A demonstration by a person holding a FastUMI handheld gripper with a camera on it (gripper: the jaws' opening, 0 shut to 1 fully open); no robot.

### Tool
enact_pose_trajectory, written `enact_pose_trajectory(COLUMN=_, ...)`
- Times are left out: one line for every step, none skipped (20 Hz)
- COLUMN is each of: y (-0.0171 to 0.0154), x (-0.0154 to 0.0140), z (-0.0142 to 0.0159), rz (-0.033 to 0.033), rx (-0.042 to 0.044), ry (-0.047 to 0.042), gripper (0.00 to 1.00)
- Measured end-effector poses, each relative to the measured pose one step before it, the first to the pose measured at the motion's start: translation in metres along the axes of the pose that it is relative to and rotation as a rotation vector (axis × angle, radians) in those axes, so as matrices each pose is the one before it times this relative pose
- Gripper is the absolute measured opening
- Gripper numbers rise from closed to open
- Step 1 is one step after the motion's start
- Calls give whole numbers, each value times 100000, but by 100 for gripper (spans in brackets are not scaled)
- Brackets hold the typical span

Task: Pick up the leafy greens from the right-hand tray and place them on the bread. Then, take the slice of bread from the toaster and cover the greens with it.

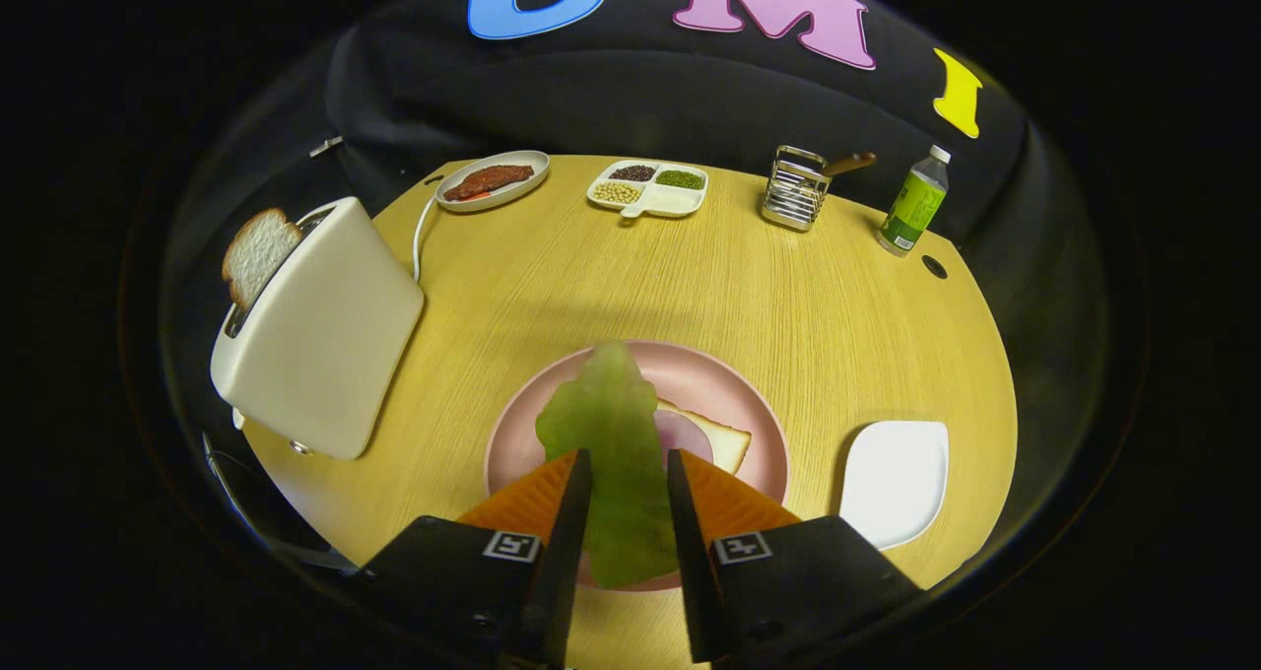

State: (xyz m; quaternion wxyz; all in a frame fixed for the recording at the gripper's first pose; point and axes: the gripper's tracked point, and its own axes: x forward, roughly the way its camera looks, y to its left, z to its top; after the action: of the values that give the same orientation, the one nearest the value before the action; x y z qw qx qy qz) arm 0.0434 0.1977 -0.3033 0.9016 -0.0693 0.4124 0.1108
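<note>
- Gripping the leafy greens (613, 434), the gripper (629, 473) has both fingers pressed on the leaf, which stands between them and reaches beyond their tips.
- Beneath the leaf, a pink plate (749, 394) near the table's (788, 286) front edge carries a bread slice (717, 437) with a pink round on it.
- White tray (895, 481): at the front right edge.
- Toaster (320, 330), left edge, with a slice (256, 251) standing out of its slot.
</note>
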Motion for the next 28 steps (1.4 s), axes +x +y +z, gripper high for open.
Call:
enact_pose_trajectory(y=172, x=1, z=-94, rz=427, rx=-392, ry=-89, gripper=55)
enact_pose_trajectory(y=62, x=-66, z=-74, rz=-94, rx=-165, ry=-126, gripper=68)
enact_pose_trajectory(y=75, x=-180, z=14, rz=49, rx=80, ry=-281, gripper=71)
enact_pose_trajectory(y=39, x=-152, z=163, rz=69, rx=250, ry=-601, gripper=73)
enact_pose_trajectory(y=80, x=-322, z=192, rz=474, rx=653, ry=-777, gripper=75)
enact_pose_trajectory(y=62, x=-412, z=270, rz=279, rx=769, ry=-1248, gripper=77)
enact_pose_trajectory(y=182, x=-337, z=497, rz=926, rx=1176, ry=-1522, gripper=81)
enact_pose_trajectory(y=271, x=-467, z=571, rz=916, rx=1326, ry=-1860, gripper=93)
enact_pose_trajectory(y=295, x=-618, z=698, rz=595, rx=630, ry=-2453, gripper=99)
enact_pose_trajectory(y=288, x=-888, z=1050, rz=556, rx=8, ry=-3061, gripper=100)
enact_pose_trajectory(y=516, x=-810, z=1167, rz=907, rx=-484, ry=-3443, gripper=100)
enact_pose_trajectory(y=645, x=-731, z=1218, rz=1103, rx=-627, ry=-3632, gripper=99)
enact_pose_trajectory(y=833, x=-723, z=1325, rz=1550, rx=-845, ry=-3503, gripper=99)
enact_pose_trajectory(y=947, x=-679, z=1268, rz=1545, rx=-1089, ry=-3327, gripper=100)
enact_pose_trajectory(y=1103, x=-573, z=1264, rz=1862, rx=-1447, ry=-3203, gripper=99)
enact_pose_trajectory(y=1242, x=-500, z=1276, rz=1976, rx=-1924, ry=-2818, gripper=99)
enact_pose_trajectory(y=1232, x=-345, z=1069, rz=2379, rx=-1874, ry=-2332, gripper=99)
enact_pose_trajectory(y=1379, x=-157, z=991, rz=2573, rx=-1323, ry=-1892, gripper=99)
enact_pose_trajectory(y=1458, x=-154, z=942, rz=2744, rx=-1180, ry=-1551, gripper=99)
enact_pose_trajectory(y=1498, x=-111, z=894, rz=2591, rx=-1047, ry=-1174, gripper=99)
enact_pose_trajectory(y=1459, x=88, z=877, rz=2691, rx=-1049, ry=-1128, gripper=99)
enact_pose_trajectory(y=1436, x=257, z=687, rz=2671, rx=-1323, ry=-1159, gripper=99)
enact_pose_trajectory(y=1358, x=265, z=554, rz=2349, rx=-1529, ry=-614, gripper=99)
enact_pose_trajectory(y=1423, x=394, z=391, rz=2591, rx=-1279, ry=-405, gripper=99)
enact_pose_trajectory(y=1244, x=497, z=281, rz=2509, rx=-1033, ry=-86, gripper=99)
enact_pose_trajectory(y=1223, x=596, z=183, rz=2326, rx=-540, ry=288, gripper=99)
enact_pose_trajectory(y=1203, x=507, z=142, rz=2180, rx=-511, ry=486, gripper=99)
enact_pose_trajectory(y=1178, x=701, z=62, rz=2133, rx=-977, ry=507, gripper=99)
